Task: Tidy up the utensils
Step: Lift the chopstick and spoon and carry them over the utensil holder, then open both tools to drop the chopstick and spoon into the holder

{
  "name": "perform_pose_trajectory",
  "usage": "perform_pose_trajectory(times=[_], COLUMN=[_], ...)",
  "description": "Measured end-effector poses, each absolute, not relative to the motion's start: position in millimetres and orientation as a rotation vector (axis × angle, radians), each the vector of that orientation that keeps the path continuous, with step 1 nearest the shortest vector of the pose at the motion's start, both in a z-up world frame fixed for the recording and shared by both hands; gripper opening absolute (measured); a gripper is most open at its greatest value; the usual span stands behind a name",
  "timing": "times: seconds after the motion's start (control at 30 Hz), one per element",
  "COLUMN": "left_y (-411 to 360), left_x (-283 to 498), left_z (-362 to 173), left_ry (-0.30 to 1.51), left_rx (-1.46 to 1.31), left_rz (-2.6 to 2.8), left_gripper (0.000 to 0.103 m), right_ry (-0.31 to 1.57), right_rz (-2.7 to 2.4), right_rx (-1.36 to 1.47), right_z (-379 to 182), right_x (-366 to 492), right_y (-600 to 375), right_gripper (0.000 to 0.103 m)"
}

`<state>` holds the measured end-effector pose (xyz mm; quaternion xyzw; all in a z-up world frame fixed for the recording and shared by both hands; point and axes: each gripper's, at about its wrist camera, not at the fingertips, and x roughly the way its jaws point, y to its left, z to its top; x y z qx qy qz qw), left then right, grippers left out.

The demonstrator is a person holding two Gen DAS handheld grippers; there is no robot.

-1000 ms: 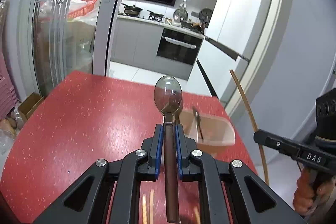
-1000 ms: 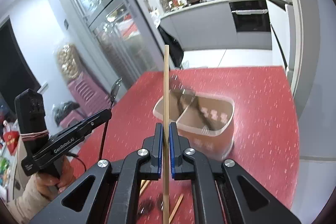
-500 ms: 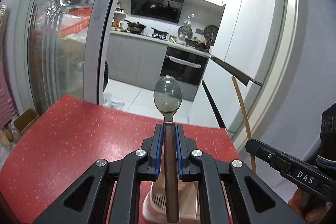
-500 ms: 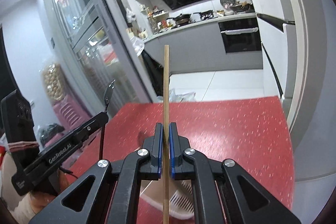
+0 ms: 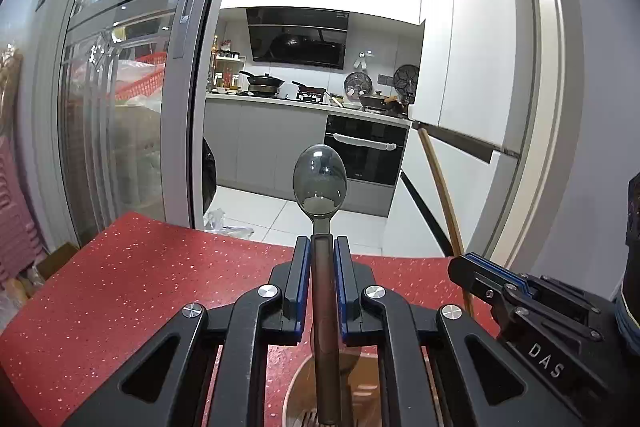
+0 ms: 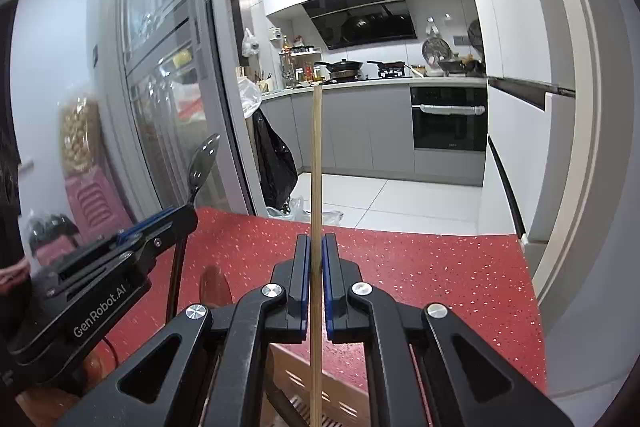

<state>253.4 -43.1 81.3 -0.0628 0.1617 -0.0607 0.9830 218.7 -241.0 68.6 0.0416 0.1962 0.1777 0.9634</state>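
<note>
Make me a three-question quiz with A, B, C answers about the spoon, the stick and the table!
1. Where is the utensil holder?
A. under the left gripper
B. on the floor
C. on the stove

2. What colour is the table?
A. blue
B. red
C. green

3. What is the right gripper doing?
A. hanging open
B. clamping a chopstick
C. clamping a cup

Answers: 1 A, its rim shows beneath the held spoon. 2 B, red with speckles. 3 B, the pads pinch the thin wooden stick.

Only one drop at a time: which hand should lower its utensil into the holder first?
Left, probably. Its tool holds the spoon with the handle hanging inside the holder's rim; the right chopstick sits near the edge.
</note>
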Motion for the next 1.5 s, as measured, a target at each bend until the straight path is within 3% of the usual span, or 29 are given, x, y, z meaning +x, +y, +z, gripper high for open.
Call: perform_pose_trajectory(times=[0.5, 0.97, 1.07, 1.13, 1.5], left_y=[-53, -42, -37, -34, 11], left_x=[234, 226, 225, 222, 198], left_z=[55, 54, 57, 59, 75], left_ry=[0.365, 0.462, 0.483, 0.492, 0.594], left_rx=[-0.014, -0.012, -0.020, -0.023, -0.048], left_rz=[-0.120, -0.116, -0.099, -0.089, -0.035], left_gripper=[0.037, 0.038, 0.038, 0.038, 0.038], right_ry=[0.383, 0.488, 0.504, 0.501, 0.509], right_rz=[0.357, 0.398, 0.416, 0.414, 0.448], right_rx=[-0.029, -0.013, -0.014, -0.014, 0.081], right_z=[47, 41, 43, 46, 76], right_x=[186, 184, 183, 180, 139], right_y=[-233, -239, -239, -239, -262], right_gripper=[0.006, 0.007, 0.019, 0.042, 0.053])
